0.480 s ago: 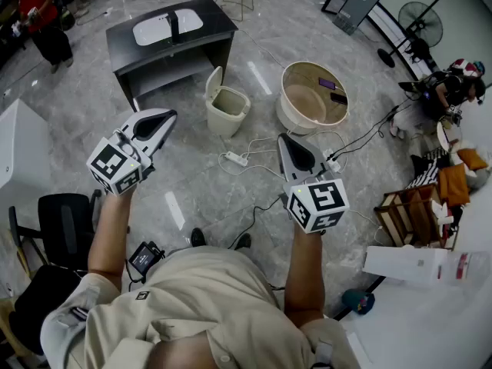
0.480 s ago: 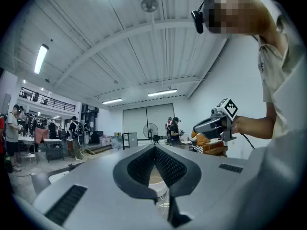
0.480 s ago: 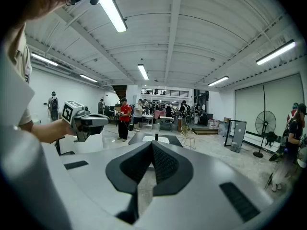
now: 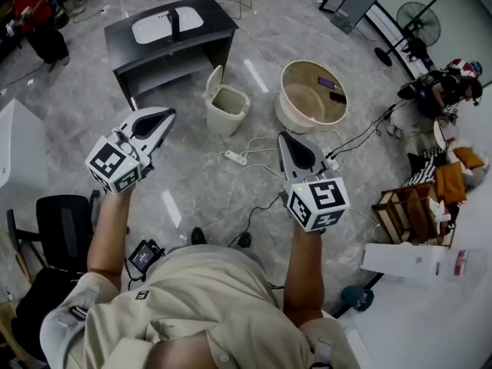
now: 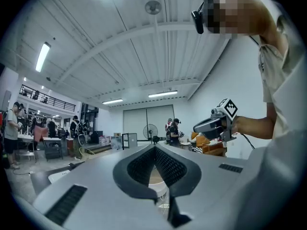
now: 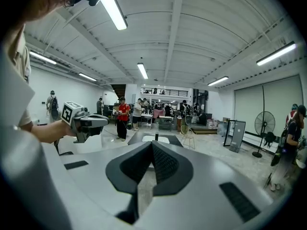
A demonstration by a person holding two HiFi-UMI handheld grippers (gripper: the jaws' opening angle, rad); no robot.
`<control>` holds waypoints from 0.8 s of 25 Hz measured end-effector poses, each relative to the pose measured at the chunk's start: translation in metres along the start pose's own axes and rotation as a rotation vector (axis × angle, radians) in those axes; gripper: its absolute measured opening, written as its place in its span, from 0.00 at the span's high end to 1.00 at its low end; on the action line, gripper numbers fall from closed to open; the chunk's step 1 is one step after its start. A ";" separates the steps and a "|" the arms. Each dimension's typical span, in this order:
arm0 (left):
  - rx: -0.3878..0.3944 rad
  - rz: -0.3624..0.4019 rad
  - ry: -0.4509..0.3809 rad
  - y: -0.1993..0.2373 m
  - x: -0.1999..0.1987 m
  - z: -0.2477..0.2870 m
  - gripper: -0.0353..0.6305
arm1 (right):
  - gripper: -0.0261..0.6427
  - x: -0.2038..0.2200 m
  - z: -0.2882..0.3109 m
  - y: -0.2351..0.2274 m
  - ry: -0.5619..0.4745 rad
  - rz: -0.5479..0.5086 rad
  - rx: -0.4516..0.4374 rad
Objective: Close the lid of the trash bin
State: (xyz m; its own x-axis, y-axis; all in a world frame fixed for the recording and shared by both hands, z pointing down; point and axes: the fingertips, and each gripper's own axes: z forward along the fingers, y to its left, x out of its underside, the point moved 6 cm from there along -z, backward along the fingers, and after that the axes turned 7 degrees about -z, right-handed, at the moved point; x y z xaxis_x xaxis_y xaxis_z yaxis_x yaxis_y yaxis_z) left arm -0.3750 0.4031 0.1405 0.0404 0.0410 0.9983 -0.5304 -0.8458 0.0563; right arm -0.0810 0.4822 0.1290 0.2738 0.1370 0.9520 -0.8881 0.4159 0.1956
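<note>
Facing the trash bin (image 4: 231,108), its upright lid (image 4: 214,83) nearer your left gripper (image 4: 166,118) than your right gripper (image 4: 283,139), you hold both clenched and empty.

A dark vanity cabinet (image 4: 214,20) carries a white sink basin (image 4: 150,29) with a black faucet (image 4: 175,25); to the right of it stands a round beige tub (image 4: 283,110); a white power strip (image 4: 236,158) lies on the marble floor (image 4: 196,171) among cables; a standing fan (image 4: 421,23) is at far right; a black office chair (image 4: 61,221) is at left.
</note>
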 end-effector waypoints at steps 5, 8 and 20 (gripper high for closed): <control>-0.001 0.005 -0.012 0.009 0.003 -0.004 0.92 | 0.92 -0.002 0.009 0.009 -0.015 0.007 -0.024; 0.001 0.009 -0.012 0.011 0.003 -0.005 0.92 | 0.92 -0.002 0.015 0.008 -0.026 0.022 -0.024; -0.105 -0.008 0.034 0.021 0.002 0.012 0.92 | 0.92 0.008 0.053 -0.032 -0.050 0.076 -0.087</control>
State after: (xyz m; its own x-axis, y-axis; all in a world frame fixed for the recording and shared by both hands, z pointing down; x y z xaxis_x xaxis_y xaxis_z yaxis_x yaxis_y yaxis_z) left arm -0.3755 0.3792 0.1438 0.0177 0.0673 0.9976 -0.6157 -0.7854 0.0639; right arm -0.0695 0.4224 0.1427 0.1862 0.1269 0.9743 -0.8697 0.4827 0.1033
